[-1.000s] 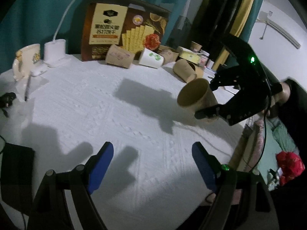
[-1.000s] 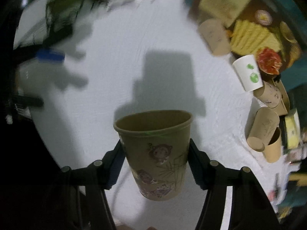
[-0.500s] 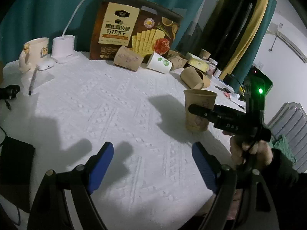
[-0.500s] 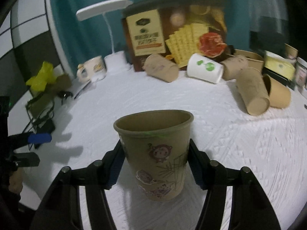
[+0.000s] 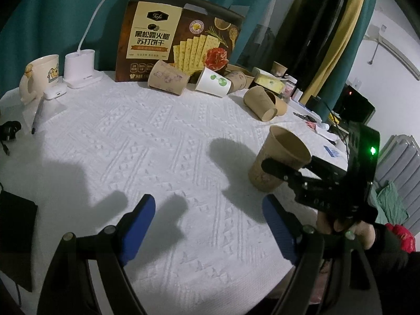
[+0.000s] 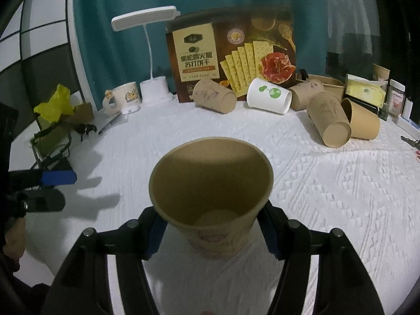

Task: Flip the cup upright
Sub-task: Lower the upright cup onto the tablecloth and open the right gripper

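The brown paper cup (image 6: 211, 197) stands upright on the white tablecloth (image 5: 157, 141), its open mouth facing up. It sits right between the two blue pads of the right gripper (image 6: 212, 232). The jaws have just been opening a little. The pads (image 6: 155, 231) are close to the cup's sides, low down near its bottom, but the wide rim hides the spot where they would meet the cup — so I cannot tell if they pinch it or have let go.

From the left wrist view, the same cup (image 5: 279, 161) is on the right side of the table, with the right gripper (image 5: 286, 173) reaching in from the right. One black finger (image 5: 281, 169) lies across the cup's near side. A hand (image 5: 351, 229) in a dark sleeve holds the gripper from below and behind, and the gripper tips downward toward the table.

The left gripper (image 5: 207, 219) hovers over a bare part of the cloth, well apart from the cup. Its blue pads are spread wide with nothing between them.

At the back of the table lie more cups on their sides — a brown one (image 6: 214, 95), a white cup with green dots (image 6: 269, 95) and others — in front of a big cracker box (image 6: 231, 55). A white lamp (image 6: 153, 89) and a mug (image 6: 123, 99) stand to the left.
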Motion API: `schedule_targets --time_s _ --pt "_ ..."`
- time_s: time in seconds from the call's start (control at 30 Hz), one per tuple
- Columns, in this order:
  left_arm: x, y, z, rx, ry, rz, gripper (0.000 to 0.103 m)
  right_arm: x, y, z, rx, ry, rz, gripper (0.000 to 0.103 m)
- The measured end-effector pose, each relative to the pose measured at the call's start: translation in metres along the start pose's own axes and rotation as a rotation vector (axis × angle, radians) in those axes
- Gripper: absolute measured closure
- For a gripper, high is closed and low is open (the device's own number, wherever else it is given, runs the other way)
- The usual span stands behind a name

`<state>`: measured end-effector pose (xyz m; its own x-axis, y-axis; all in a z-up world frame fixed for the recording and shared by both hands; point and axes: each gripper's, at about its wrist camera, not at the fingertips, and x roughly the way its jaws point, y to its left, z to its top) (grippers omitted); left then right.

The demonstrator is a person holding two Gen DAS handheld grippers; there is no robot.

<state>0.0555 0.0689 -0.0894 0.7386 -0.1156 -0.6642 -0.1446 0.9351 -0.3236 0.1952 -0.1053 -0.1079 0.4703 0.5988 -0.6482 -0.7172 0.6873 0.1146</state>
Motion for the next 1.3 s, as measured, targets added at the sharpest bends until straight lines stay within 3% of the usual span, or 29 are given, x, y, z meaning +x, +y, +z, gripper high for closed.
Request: schedule_targets --time_s 0.43,1.1,1.3 --pt "-0.008 -0.008 -0.004 0.021 -0.029 0.008 0.019 -0.016 0.007 -0.024 0.040 0.052 -0.037 0.036" --pt "-0.024 -0.050 -0.022 0.181 -0.061 0.033 0.019 -0.118 0.006 -0.063 0.181 0.024 -0.208 0.036" --pt "-0.037 -0.070 -0.019 0.254 -0.121 0.073 0.019 -0.153 0.004 -0.063 0.216 -0.007 -0.269 0.036"
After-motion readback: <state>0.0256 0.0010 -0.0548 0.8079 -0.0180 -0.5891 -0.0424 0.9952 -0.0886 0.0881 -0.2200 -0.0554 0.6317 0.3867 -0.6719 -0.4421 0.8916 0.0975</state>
